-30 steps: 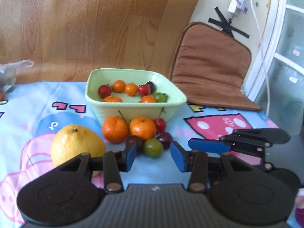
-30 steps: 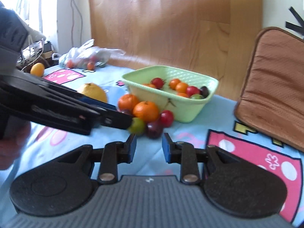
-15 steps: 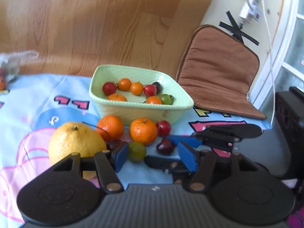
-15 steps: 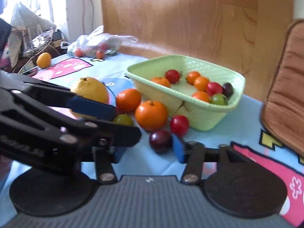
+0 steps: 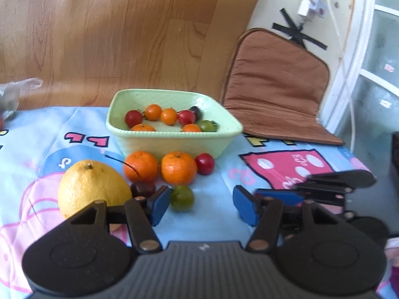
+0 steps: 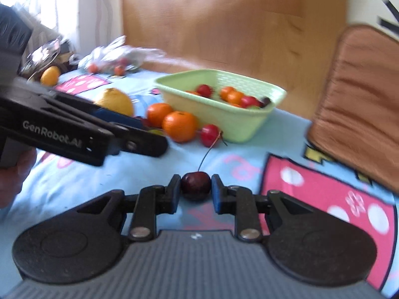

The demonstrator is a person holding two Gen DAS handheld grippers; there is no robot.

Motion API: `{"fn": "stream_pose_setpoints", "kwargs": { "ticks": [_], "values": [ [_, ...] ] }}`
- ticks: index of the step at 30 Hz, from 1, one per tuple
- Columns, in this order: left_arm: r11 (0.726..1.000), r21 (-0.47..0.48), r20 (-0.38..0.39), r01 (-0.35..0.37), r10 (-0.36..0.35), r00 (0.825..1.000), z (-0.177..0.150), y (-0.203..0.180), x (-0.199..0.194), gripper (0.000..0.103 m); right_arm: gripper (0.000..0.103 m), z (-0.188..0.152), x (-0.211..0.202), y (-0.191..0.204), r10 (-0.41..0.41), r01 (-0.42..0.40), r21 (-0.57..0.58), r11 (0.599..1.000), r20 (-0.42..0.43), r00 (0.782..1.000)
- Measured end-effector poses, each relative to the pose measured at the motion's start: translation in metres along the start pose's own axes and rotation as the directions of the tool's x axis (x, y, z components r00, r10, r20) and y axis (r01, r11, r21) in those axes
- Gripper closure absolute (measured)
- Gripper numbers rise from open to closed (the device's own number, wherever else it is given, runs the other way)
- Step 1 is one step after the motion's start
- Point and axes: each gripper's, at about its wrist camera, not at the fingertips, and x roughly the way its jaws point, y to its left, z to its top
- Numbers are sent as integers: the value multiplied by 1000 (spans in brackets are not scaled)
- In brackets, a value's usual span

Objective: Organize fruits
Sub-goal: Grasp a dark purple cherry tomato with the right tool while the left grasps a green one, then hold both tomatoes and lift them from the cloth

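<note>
A pale green basket (image 5: 172, 144) holds several small tomatoes and oranges; it also shows in the right wrist view (image 6: 239, 124). In front of it lie two oranges (image 5: 178, 168), a red cherry (image 5: 204, 163), a green tomato (image 5: 182, 197), a dark cherry (image 5: 142, 188) and a big yellow citrus (image 5: 93, 191). My left gripper (image 5: 198, 205) is open, just right of the green tomato. My right gripper (image 6: 195, 193) is shut on a dark cherry (image 6: 195, 183) with a long stem, held above the cloth.
A brown cushion (image 5: 276, 92) leans at the right behind the basket. A plastic bag with fruit (image 6: 117, 57) and a small orange fruit (image 6: 49, 74) lie at the far left. The blue and pink cartoon cloth (image 5: 274, 164) covers the table.
My right gripper has closed on a dark cherry and drawn it back from the pile. My left gripper has opened wider and the view has pulled back slightly.
</note>
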Motion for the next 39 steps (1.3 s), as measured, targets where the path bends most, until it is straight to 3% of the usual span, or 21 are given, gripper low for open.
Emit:
{"fn": "stream_pose_setpoints", "kwargs": {
  "ticks": [2, 7, 9, 20, 29, 39],
  "values": [
    [999, 3, -18, -38, 38, 999, 0, 0, 6, 61, 74, -1, -1, -7, 1, -1, 48, 999, 1, 1000],
    [992, 66, 2, -111, 111, 994, -4, -9, 17, 65, 73, -2, -2, -16, 43, -43, 108, 993, 8, 999],
    [992, 69, -17, -105, 107, 994, -5, -12, 22, 77, 73, -3, -3, -16, 46, -47, 113, 992, 9, 999],
    [995, 93, -37, -42, 45, 998, -41, -29, -24, 77, 74, -5, -8, 0, 5, -5, 72, 997, 1, 1000],
    [995, 102, -18, -20, 22, 1000, -82, -23, -81, 77, 74, -44, -60, 67, 105, -106, 44, 993, 31, 994],
    [994, 106, 47, -35, 30, 998, -102, -24, -93, 75, 71, -50, -62, 90, 26, -27, 26, 999, 47, 999]
  ]
}}
